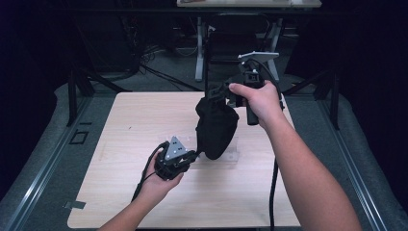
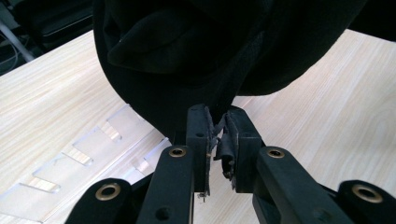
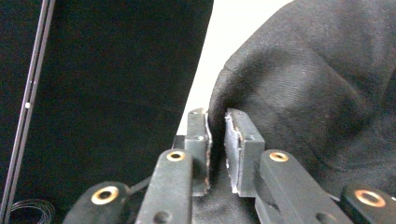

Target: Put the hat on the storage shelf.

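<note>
Black cloth bag (image 1: 216, 127), soft and matte, hanging upright above the wooden table. Its gathered top edge (image 1: 215, 94) is raised at the upper right, and the rounded, bulging body sags downward, with the lowest part near the table's middle. In the left gripper view its underside (image 2: 187, 70) shows deep folds and a stitched seam running down to the bottom edge.

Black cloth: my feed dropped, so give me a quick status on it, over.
Left gripper pinching lower edge of black cloth. Right gripper gripping its top, cloth hanging above table. Clear plastic rack underneath.
</note>
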